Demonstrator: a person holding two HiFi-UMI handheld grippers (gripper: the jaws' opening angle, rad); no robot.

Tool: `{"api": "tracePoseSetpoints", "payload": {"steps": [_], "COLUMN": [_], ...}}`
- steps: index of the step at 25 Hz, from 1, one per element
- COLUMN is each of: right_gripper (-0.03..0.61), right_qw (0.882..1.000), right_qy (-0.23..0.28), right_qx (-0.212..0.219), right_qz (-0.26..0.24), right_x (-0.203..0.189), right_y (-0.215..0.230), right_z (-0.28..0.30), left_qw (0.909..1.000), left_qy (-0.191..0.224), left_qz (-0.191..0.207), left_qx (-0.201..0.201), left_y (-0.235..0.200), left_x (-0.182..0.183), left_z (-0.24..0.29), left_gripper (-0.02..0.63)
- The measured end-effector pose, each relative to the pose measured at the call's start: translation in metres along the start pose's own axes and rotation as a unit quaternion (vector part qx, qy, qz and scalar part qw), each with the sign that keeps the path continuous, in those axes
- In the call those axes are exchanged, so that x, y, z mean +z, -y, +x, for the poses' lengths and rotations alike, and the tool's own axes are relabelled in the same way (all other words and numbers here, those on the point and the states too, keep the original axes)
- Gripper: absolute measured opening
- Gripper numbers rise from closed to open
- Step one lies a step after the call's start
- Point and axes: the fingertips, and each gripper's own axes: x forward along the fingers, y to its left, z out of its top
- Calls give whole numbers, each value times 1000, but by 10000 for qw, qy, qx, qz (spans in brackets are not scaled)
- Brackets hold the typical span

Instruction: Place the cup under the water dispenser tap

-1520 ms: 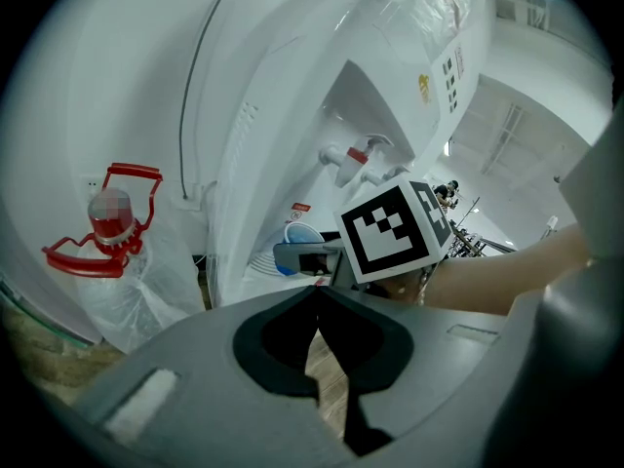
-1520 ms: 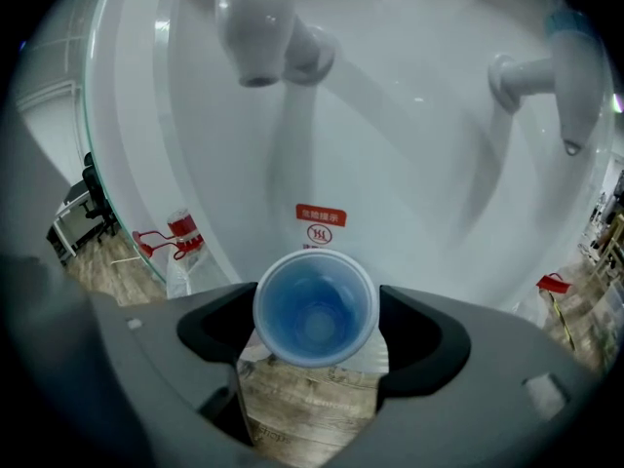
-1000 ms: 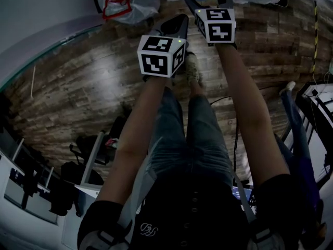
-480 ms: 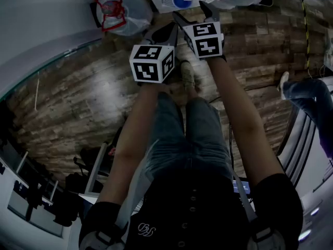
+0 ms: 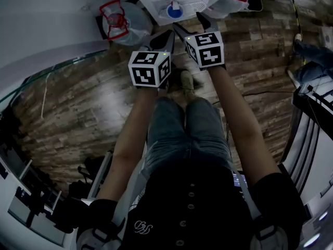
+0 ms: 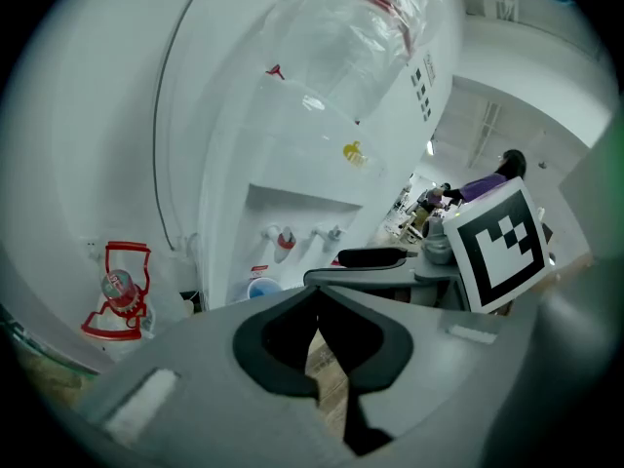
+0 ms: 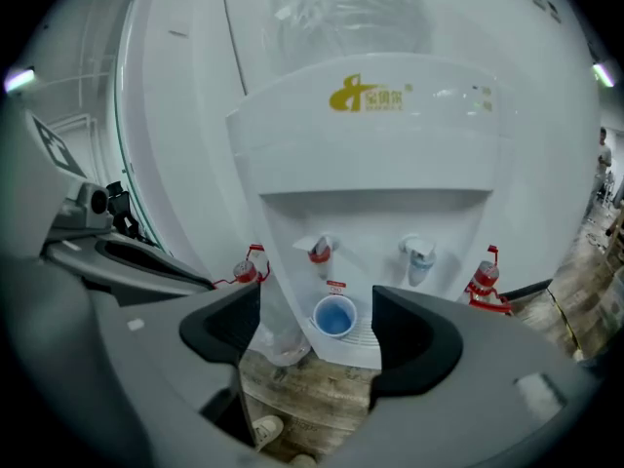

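Note:
A blue cup (image 7: 334,316) stands on the drip tray of the white water dispenser (image 7: 390,154), right below the red tap (image 7: 320,251); a blue tap (image 7: 417,254) is to its right. The cup (image 5: 173,12) also shows in the head view at the top, and in the left gripper view as the same cup (image 6: 261,289). My right gripper (image 7: 317,344) is open and empty, short of the dispenser, with the cup framed between its jaws. My left gripper (image 6: 317,328) is shut on nothing, to the left of the right gripper (image 5: 188,22).
Empty clear water bottles with red handles lie on the wooden floor either side of the dispenser: one bottle (image 5: 118,22) on the left, another bottle (image 7: 485,279) on the right. The person's legs and shoes (image 5: 187,82) are below the grippers. Another person's leg (image 5: 312,56) is at right.
The dispenser and cup have slid down into the head view, so I stand closer to them. Both grippers stay raised side by side, the right still open.

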Motion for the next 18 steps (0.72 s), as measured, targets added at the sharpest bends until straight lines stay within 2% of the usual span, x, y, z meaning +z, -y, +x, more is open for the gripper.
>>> {"api": "tracePoseSetpoints", "payload": {"steps": [7,13,18], "right_gripper": [309,302,298], "right_qw": [9998,9988,9975], "right_qy": [195,475,673], "right_qx": [40,137,218], "right_qz": [87,55,11], "right_x": [24,53,69], "right_y": [-5,-13,-24], "right_z": [-44,-80,-108], "left_qw": [9991,9983,9970], "left_qy": [7,273,428], "left_qz": [366,497,617], "left_qx": [-233,-133,-165], "left_y": [30,46,61], "left_x": [24,55,65], "left_z": [-23,-48,-69], "left_gripper": [5,5,5]}}
